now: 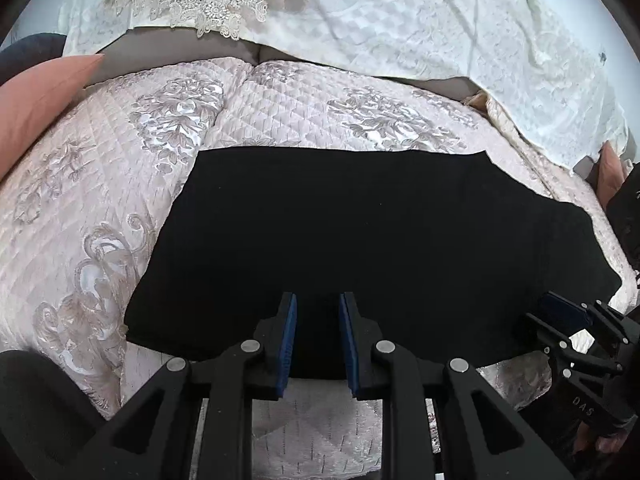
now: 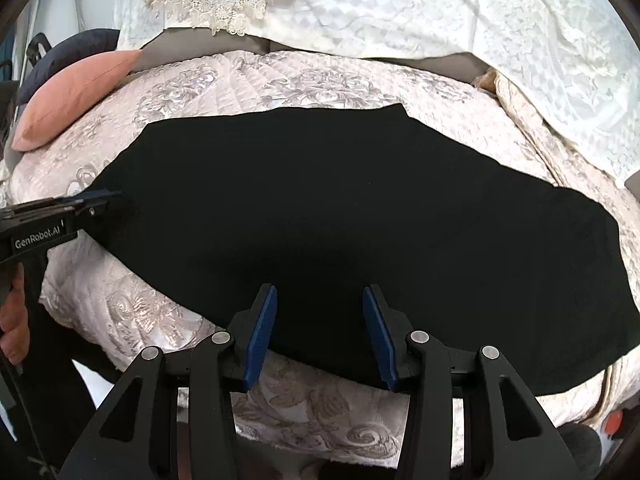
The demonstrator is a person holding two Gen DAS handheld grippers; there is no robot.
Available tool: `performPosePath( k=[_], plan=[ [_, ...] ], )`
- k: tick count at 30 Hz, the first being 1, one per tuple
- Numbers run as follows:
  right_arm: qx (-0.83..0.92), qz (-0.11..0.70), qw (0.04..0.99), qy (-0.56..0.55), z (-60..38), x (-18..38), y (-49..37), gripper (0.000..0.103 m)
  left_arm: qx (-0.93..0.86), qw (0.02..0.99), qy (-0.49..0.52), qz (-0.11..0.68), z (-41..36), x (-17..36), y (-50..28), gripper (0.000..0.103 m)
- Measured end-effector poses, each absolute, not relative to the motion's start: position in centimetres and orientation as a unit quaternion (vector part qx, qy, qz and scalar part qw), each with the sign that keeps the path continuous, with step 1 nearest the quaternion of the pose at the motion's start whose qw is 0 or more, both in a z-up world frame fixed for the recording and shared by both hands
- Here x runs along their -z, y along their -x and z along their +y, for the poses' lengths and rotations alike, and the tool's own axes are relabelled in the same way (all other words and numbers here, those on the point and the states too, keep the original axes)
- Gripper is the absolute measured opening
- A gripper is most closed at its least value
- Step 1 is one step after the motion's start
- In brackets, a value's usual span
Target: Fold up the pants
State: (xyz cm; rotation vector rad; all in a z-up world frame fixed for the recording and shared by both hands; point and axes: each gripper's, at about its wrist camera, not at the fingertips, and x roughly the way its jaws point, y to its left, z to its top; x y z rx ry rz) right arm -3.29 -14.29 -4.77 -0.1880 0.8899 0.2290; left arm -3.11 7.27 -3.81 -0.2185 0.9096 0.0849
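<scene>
The left wrist view shows the black pants lying flat as a broad folded slab on a quilted pink bed cover, with the right claw at the pants' near right corner, seen side-on so that its gap cannot be read there. The right wrist view shows what that one does not: the pants running far out to the right, almost to the cover's edge, and the left claw coming in from the left over the pants' left end, with a person's hand on its grip below.

In its own view the left claw stands with its blue pads a narrow gap apart, nothing pinched between them; the pants' near edge runs across right behind the pads, fabric filling the gap. The right claw stands wider apart, also clamped on nothing, its pads reaching over the pants' near hem, with the cloth under and ahead of them.

Both views show a pink pillow at the far left and a white lace-trimmed blanket along the back of the bed.
</scene>
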Motion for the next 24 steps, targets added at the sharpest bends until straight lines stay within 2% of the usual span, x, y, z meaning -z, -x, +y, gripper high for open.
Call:
performPosePath(
  k=[8,17,24],
  plan=[
    [-0.112,0.417,0.898,0.081,-14.1,3.0,2.9,0.046,-0.036,0.896,0.113,0.428,7.3,2.5,3.4,0.024],
    [-0.107,0.439,0.889,0.075,-14.6,4.6,2.5,0.046,-0.023,0.893,0.085,0.442,5.5,3.7,2.9,0.024],
    [-0.1,0.428,0.895,0.069,-15.6,3.4,3.3,0.046,-0.021,0.895,0.095,0.435,5.9,2.6,3.4,0.025]
  ],
)
